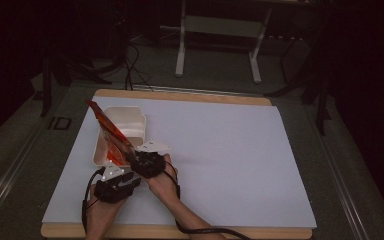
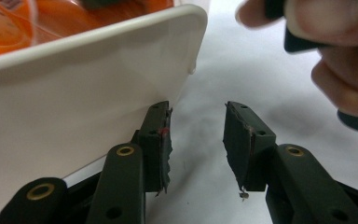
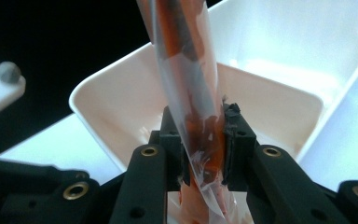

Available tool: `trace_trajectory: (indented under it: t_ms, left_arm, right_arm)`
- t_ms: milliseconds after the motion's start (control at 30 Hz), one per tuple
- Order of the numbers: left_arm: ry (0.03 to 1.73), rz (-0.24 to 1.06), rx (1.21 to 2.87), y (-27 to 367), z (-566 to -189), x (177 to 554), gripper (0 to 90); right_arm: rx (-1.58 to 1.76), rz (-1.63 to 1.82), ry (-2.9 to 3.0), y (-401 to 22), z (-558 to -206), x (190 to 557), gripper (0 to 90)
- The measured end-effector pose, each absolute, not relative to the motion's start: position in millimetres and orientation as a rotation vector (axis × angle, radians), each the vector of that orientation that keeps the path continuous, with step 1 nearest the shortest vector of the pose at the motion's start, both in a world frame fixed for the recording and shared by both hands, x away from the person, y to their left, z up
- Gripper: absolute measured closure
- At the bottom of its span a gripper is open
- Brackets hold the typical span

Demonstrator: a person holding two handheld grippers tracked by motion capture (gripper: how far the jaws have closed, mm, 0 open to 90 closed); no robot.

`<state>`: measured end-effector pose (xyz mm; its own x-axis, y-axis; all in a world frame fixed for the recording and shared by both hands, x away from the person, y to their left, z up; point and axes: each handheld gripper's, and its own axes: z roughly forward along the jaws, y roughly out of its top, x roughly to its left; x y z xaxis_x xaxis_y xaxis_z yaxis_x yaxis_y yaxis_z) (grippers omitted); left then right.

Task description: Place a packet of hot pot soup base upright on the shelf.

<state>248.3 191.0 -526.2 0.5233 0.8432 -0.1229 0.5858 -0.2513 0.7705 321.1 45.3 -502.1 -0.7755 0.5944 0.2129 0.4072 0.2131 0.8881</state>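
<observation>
The orange packet (image 3: 186, 93) stands tilted over the white tub (image 3: 270, 84), its lower end pinched between the right gripper's (image 3: 203, 140) jaws and cut off below them. From above, that gripper (image 1: 147, 162) hides the packet's (image 1: 111, 137) base. The left gripper (image 2: 198, 135) stands open and empty, one pad against the tub's (image 2: 74, 102) outer wall. The table (image 1: 230, 150) is dim.

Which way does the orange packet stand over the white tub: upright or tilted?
Tilted: the orange packet leans up-left from the right claw over the white tub.
</observation>
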Motion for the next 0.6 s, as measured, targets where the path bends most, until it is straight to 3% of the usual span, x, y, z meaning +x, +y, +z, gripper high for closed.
trace_trajectory:
  t_ms: [233,367,600]
  left_arm:
    - [1.163,0.404,1.962,187.6,-526.9,248.9,59.5]
    - [1.157,0.404,1.962,187.5,-526.3,248.7,58.5]
    - [1.133,0.398,1.971,182.5,-524.4,243.9,58.2]
  right_arm:
    - [0.937,1.520,2.451,39.5,-491.9,335.5,72.2]
    - [0.896,1.516,2.485,30.7,-487.1,335.7,58.5]
    - [0.782,1.400,2.550,10.4,-473.5,328.7,48.4]
